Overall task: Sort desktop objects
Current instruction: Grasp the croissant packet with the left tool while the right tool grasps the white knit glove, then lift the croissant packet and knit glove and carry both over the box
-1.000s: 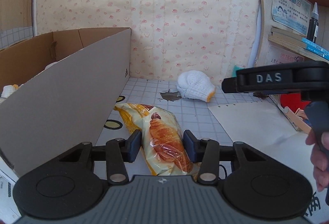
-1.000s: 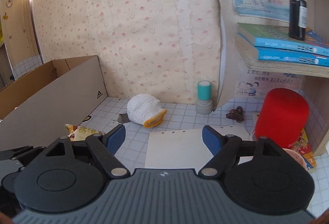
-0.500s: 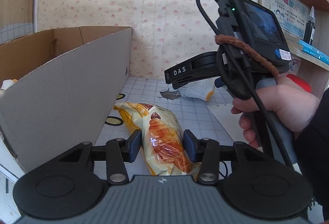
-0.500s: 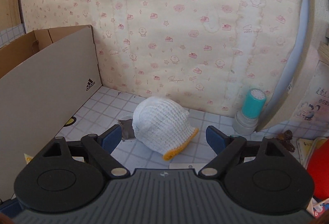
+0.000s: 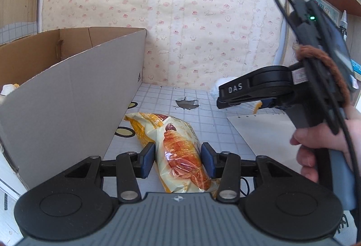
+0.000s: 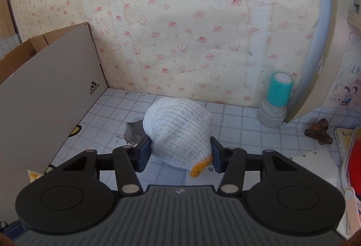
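A yellow croissant snack bag (image 5: 178, 144) lies on the checked desk beside a cardboard shoe box (image 5: 74, 97). My left gripper (image 5: 178, 161) is shut on the croissant bag, its blue pads pressing both sides, and has not moved. A white knitted glove with an orange cuff (image 6: 178, 130) lies near the back wall. My right gripper (image 6: 179, 155) has closed in around the glove; its pads touch both sides. The right gripper also shows in the left wrist view (image 5: 259, 90), held in a hand above the glove.
A teal-capped stamp (image 6: 276, 99) stands at the back right by a shelf unit. A brown hair clip (image 6: 319, 132) and a sheet of loose-leaf paper (image 5: 264, 130) lie to the right. A tear in the desk cover (image 5: 186, 103) sits beside the glove.
My right gripper moved forward and down to the glove and narrowed its jaws from wide open until the pads meet the glove. My left gripper stayed put on the croissant bag.
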`<state>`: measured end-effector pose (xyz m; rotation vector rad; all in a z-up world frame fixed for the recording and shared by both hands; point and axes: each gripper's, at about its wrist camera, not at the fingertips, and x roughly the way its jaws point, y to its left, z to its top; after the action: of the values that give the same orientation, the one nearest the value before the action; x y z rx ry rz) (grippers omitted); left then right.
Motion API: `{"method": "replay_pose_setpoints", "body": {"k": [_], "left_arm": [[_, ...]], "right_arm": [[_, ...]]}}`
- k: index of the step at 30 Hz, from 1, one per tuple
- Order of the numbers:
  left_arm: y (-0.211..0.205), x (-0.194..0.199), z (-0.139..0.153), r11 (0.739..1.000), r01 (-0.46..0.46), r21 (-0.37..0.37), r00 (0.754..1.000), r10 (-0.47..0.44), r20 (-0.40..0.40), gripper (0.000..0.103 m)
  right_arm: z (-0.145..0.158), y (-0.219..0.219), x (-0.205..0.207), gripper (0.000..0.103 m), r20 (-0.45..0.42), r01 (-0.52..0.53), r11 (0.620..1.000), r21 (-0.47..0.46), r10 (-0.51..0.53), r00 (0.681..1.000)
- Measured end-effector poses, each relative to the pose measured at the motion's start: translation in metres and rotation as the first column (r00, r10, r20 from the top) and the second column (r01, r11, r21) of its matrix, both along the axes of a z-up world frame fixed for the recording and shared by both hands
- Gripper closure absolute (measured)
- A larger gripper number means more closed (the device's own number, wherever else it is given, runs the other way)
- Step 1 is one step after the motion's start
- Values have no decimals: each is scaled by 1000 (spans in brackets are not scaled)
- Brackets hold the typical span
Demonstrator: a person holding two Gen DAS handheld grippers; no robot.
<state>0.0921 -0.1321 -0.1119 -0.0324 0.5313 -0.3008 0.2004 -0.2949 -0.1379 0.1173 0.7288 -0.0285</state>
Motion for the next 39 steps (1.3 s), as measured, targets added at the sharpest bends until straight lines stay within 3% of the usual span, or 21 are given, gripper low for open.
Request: {"method": "replay_pose_setpoints", "body": {"k": [9,18,39], "left_arm": [[-2,-4,1,1000,-4,13,1000,4,8,57],[-6,-26,14,999,35,-7,996,-34,77,57],[-1,-68,62,999,35,16,979,-38,201,57]], "right_arm": [[27,-8,-85,51,75,36,999,-42,-32,997],[34,-11,-164,51,141,86,995,-53,-78,987],[72,1,-231,51,244,98,995,-30,-88,966]]}}
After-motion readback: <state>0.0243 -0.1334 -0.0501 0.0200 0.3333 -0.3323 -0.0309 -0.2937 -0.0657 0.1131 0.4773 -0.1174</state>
